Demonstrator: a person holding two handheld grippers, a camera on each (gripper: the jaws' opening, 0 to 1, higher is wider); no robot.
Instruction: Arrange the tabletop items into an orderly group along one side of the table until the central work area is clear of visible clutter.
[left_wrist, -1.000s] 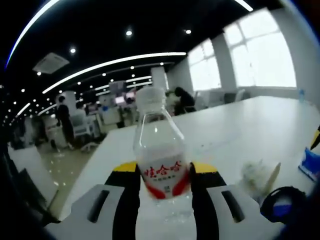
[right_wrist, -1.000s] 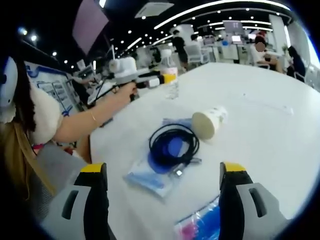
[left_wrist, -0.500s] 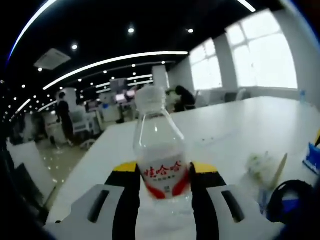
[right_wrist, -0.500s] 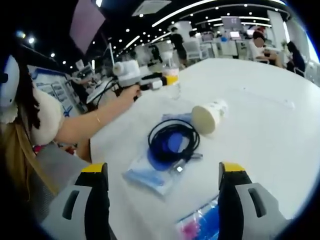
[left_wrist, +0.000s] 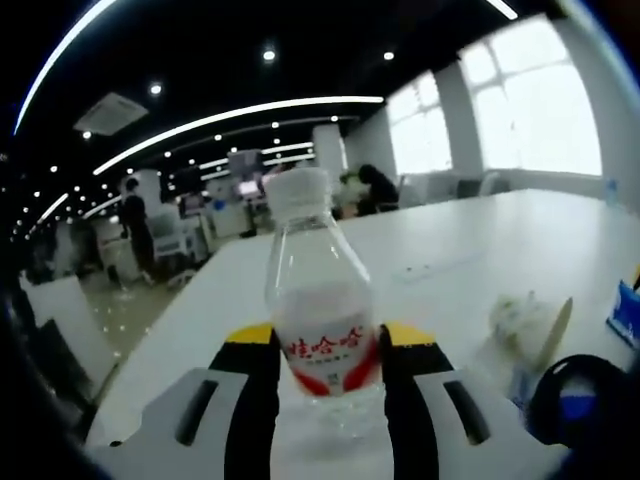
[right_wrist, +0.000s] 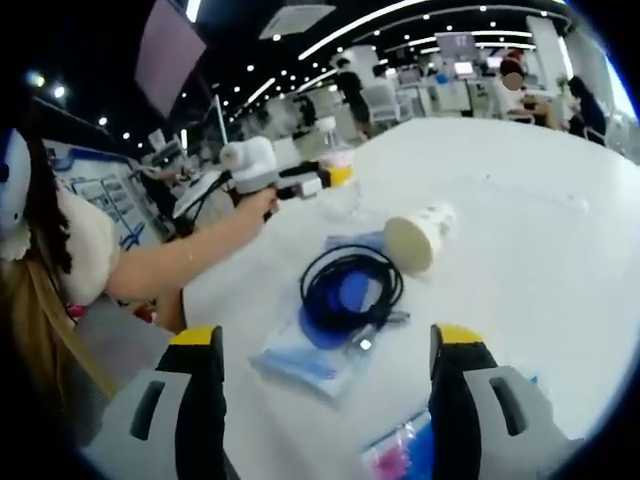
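left gripper (left_wrist: 325, 360) jaws clamping clear plastic red-labelled water bottle (left_wrist: 318, 300) upright on white counter (left_wrist: 470, 250), right gripper (right_wrist: 325, 385) jaws hanging wide above coiled black cable (right_wrist: 350, 290), tipped paper cup (right_wrist: 420, 237) beyond

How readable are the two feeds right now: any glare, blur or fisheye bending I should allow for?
Left gripper view: the windows blow out to white, the bottle label reads fairly sharp, and the paper cup at right is soft. Right gripper view: evenly lit, the white table looks bright but not glaring, the black cable is clear, and ceiling light strips bend into arcs.

Clear bottle (left_wrist: 320, 300) upright; paper cup (right_wrist: 420, 237) tipped; black cable (right_wrist: 350, 290) coiled.
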